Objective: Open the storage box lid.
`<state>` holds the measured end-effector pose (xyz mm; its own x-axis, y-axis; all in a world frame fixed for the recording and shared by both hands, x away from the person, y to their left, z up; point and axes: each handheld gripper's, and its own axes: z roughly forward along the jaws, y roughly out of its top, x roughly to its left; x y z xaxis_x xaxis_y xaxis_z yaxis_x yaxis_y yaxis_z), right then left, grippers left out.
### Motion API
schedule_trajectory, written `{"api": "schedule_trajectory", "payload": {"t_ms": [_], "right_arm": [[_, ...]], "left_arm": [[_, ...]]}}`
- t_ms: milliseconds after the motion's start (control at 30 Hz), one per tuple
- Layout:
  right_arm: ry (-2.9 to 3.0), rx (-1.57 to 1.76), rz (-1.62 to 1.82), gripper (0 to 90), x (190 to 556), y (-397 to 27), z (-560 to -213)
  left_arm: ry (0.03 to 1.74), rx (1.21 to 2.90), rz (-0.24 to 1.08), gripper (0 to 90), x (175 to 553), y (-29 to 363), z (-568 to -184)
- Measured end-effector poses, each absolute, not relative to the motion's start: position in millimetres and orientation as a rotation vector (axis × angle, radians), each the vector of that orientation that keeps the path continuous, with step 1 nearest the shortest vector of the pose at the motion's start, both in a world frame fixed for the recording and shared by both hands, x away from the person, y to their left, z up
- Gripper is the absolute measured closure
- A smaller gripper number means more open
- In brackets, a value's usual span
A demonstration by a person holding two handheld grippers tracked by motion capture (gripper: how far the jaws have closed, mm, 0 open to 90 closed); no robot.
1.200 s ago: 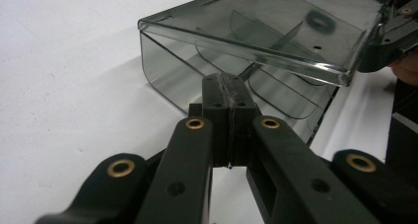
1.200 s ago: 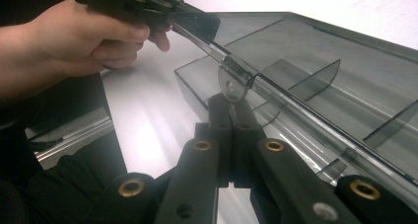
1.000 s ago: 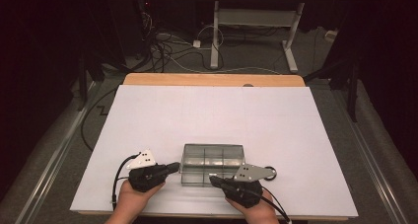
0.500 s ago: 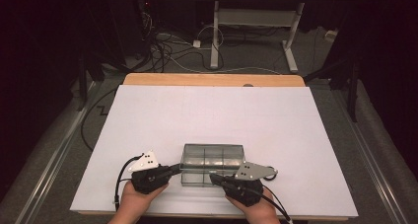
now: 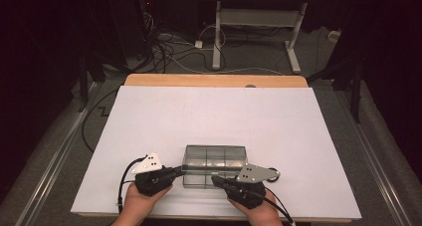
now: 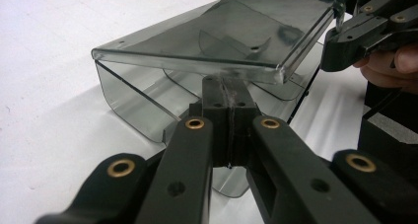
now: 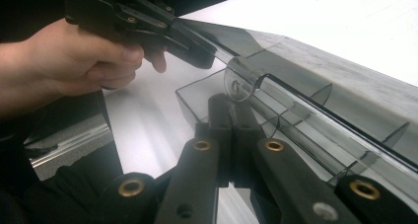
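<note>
A smoky clear plastic box with inner dividers sits near the front of the white table. Its lid is tilted up at the front edge. My left gripper is shut, and its tips sit just under the lid's front lip at the box's left front corner. My right gripper is also shut, its tips against the box's front below the lid. Nothing shows between either pair of jaws. In the left gripper view, the right gripper touches the lid's corner.
The table's front edge runs just under both hands. A wooden strip borders the far side. Behind it, cables lie on the floor around a desk frame. White surface lies on all other sides of the box.
My left gripper has crept slightly toward the box's front corner. The right gripper and the box have kept their places.
</note>
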<state>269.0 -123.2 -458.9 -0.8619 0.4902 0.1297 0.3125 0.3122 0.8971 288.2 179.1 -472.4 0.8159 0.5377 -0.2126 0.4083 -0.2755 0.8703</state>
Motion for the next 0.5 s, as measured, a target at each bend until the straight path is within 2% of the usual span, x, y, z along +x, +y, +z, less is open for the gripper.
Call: {"api": "schedule_trajectory", "payload": {"t_ms": [500], "right_arm": [[2.404,0.745,1.543,90.0,268.0,-128.8,-462.5]], "left_arm": [[0.703,1.898,0.141,87.7,288.9,177.9,-470.6]]}}
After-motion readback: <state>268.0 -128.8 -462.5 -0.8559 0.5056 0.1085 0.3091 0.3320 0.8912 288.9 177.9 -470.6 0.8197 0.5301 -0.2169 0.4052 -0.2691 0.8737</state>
